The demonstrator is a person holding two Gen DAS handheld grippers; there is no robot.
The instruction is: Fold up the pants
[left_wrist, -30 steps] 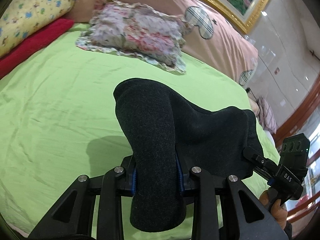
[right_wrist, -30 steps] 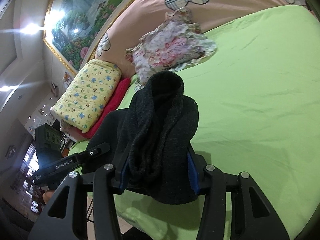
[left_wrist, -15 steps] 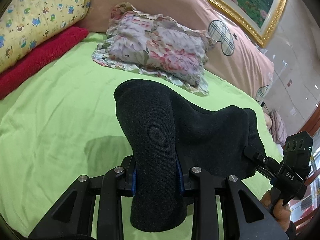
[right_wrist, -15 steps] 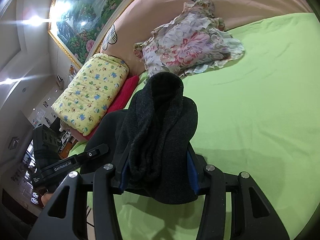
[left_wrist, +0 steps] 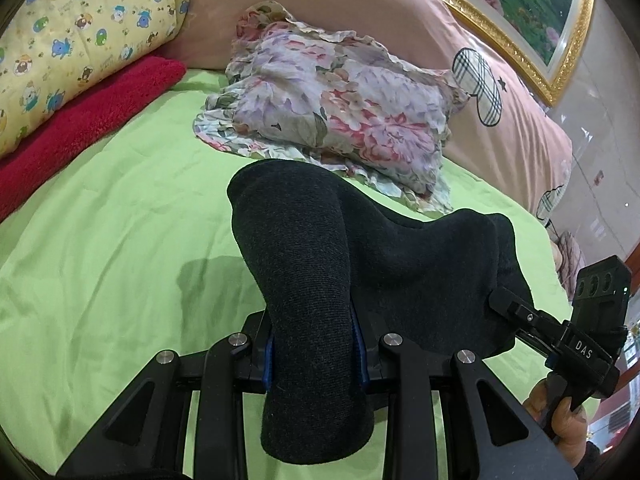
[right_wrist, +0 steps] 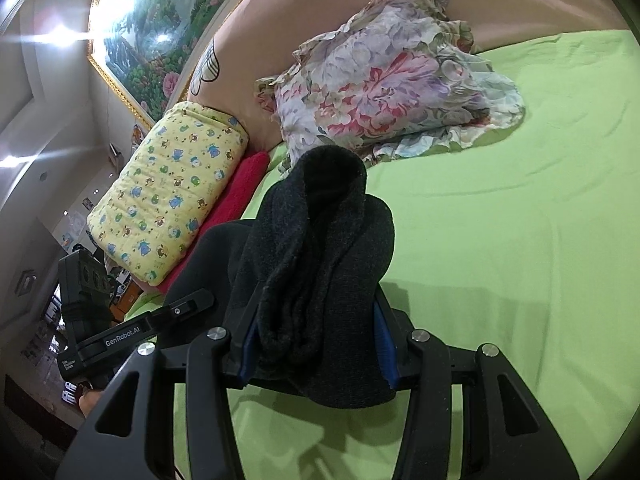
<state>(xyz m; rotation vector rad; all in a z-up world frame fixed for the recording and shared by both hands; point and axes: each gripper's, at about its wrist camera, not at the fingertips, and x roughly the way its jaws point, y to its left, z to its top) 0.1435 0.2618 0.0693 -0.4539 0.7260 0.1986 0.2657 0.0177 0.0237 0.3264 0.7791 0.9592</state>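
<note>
I found my left gripper point(left_wrist: 316, 354) clamped on a thick fold of the dark charcoal knit pants point(left_wrist: 400, 264), its blue pads pressed against the cloth on both sides. The fabric bulged up ahead of the jaws and hung down behind them. My right gripper point(right_wrist: 316, 350) was likewise pinched on a bunched, rolled section of the same pants point(right_wrist: 320, 248), the cloth filling the gap between its blue pads.

The pants were held between the two grippers above the light green bedsheet point(left_wrist: 100, 240), with a shadow cast on the sheet beneath. I could not tell whether any part of the garment touched the bed.

In the left wrist view, the right gripper's black body point(left_wrist: 576, 344) appeared at the far right, gripped by a hand point(left_wrist: 560, 420). In the right wrist view, the left gripper's black body point(right_wrist: 116, 332) appeared at the lower left.

Beyond the pants lay a floral ruffled pillow point(left_wrist: 336, 108) on the sheet. To one side were a folded red blanket point(left_wrist: 84, 124) and a yellow cartoon-print quilt point(left_wrist: 76, 32) touching it. A pink duvet with plaid heart patches point(left_wrist: 480, 80) ran behind, below a gold-framed landscape painting point(left_wrist: 528, 12).
</note>
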